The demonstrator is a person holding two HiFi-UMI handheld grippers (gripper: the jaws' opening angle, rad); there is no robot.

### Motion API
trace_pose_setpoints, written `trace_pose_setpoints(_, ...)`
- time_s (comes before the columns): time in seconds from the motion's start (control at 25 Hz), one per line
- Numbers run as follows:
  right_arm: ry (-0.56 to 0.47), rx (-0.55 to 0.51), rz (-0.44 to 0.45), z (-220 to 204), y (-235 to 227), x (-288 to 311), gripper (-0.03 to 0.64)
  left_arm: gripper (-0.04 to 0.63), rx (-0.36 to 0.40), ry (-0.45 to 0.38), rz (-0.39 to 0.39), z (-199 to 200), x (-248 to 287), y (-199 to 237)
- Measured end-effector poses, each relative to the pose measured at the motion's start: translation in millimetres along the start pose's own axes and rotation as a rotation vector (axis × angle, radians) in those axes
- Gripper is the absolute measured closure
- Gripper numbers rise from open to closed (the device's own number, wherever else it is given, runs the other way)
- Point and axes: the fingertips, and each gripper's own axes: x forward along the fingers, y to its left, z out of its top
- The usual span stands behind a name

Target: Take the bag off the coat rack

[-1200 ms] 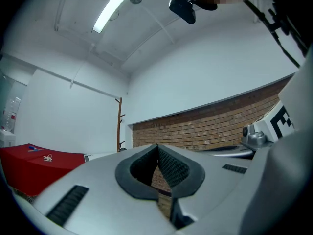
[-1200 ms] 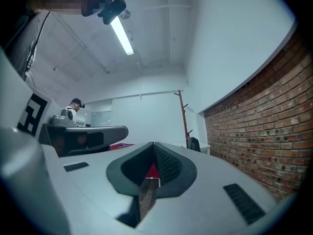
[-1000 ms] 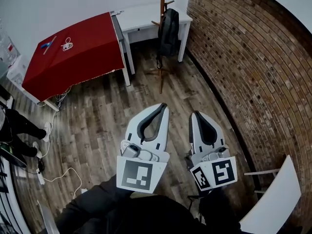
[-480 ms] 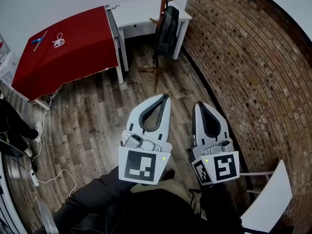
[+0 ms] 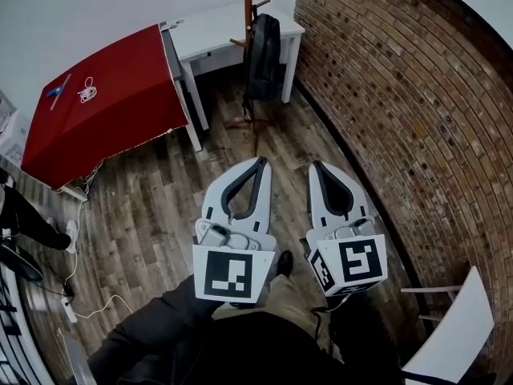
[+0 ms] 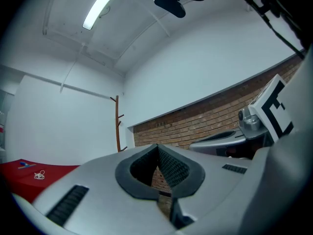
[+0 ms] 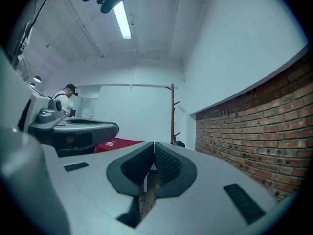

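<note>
A black bag hangs on the wooden coat rack by the brick wall, at the top of the head view. Both grippers are held side by side over the wooden floor, well short of the rack and pointing towards it. My left gripper is shut with nothing between its jaws. My right gripper is also shut and empty. In the left gripper view only the rack's pole shows above the jaws. In the right gripper view the coat rack stands ahead, with the bag's top just over the jaws.
A red-covered table and a white table stand left of the rack. The brick wall runs along the right. A white chair is at the lower right. Cables and another person's legs are at the left.
Both grippers have moved forward over the floor towards the rack, still shut. The bag and tables have shifted left in the head view.
</note>
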Motion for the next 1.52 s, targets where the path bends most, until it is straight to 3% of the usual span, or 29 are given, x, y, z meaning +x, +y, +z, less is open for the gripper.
trace_pose_setpoints(0.24,-0.081,0.042,0.057,0.1,-67.8,53.5,0.609,0.586,0.042,0.024,0.016,-12.6,87.5,-8.8)
trace_pose_setpoints(0.6,-0.094,0.059,0.169,-6.3,-150.1,136.2,0.609,0.586,0.11,0.038,0.091,-25.0,199.9,-3.9)
trace_pose_setpoints(0.76,-0.071,0.083,0.194,-16.9,-165.7,155.8,0.609,0.586,0.061,0.07,0.12,-40.5,220.5,-0.4)
trace_pose_setpoints(1.2,-0.041,0.088,0.237,-37.6,-196.4,227.5,0.609,0.586,0.016,0.084,0.157,-71.0,293.3,32.6)
trace_pose_setpoints(1.52,-0.04,0.088,0.216,-52.8,-250.0,321.4,0.609,0.586,0.011,0.098,0.082,-112.8,404.6,65.9)
